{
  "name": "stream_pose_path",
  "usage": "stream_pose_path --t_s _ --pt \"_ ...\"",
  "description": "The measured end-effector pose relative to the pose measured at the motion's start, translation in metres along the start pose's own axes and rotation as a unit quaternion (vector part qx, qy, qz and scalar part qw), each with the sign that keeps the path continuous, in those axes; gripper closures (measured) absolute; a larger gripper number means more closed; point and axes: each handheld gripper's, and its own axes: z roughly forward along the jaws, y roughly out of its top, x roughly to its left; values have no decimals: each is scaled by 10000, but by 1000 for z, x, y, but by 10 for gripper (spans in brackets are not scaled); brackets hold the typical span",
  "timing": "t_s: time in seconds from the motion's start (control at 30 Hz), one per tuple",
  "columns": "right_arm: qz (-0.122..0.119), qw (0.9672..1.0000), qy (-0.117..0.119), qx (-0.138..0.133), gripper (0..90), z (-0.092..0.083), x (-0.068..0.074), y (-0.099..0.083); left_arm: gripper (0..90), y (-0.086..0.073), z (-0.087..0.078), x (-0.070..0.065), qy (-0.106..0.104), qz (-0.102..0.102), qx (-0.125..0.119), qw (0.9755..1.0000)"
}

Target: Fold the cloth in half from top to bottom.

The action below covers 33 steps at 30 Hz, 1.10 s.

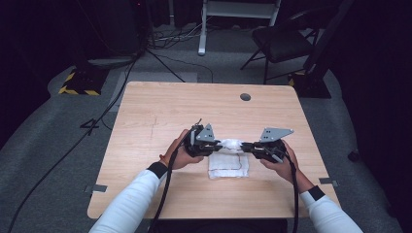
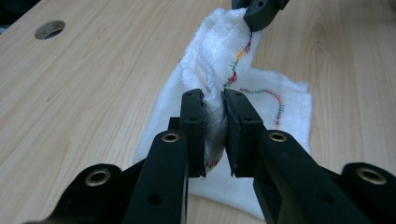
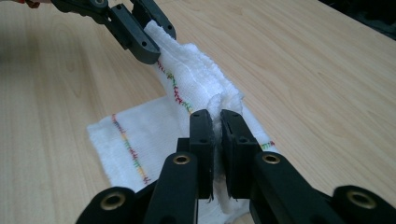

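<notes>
Both grippers (image 1: 210, 144) (image 1: 248, 147) clamp white cloth (image 1: 228, 165) above table (image 1: 160, 111).

The wooden table (image 1: 160, 111) stood mid-frame in the high view, with a round cable hole (image 1: 245, 97) near its far edge at about one o'clock. Two strips of grey tape (image 1: 99, 188) marked its sides at eight and four o'clock. Grey carpet (image 1: 43, 160) lay all around. A black folding chair (image 1: 279, 43) stood at one o'clock beyond the table, beside the legs of a white frame (image 1: 203, 29) at twelve. A yellow-and-black striped base (image 1: 77, 83) sat at ten o'clock, and black cables (image 1: 165, 60) ran across the floor from eleven o'clock towards seven.
</notes>
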Motion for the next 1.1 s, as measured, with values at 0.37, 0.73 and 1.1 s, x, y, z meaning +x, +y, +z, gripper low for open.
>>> stream_pose_path --t_s 0.37,0.73,1.1 --pt "-118 9992 281 263 834 -3 21 -18 821 -17 8 -24 -346 140 309 9988" --pt "-204 9969 494 579 819 0 36 -33 827 -29 10 -37 -443 148 527 9975" --pt "-183 9947 479 893 834 5 38 -48 819 -37 22 -41 -581 105 713 9957"
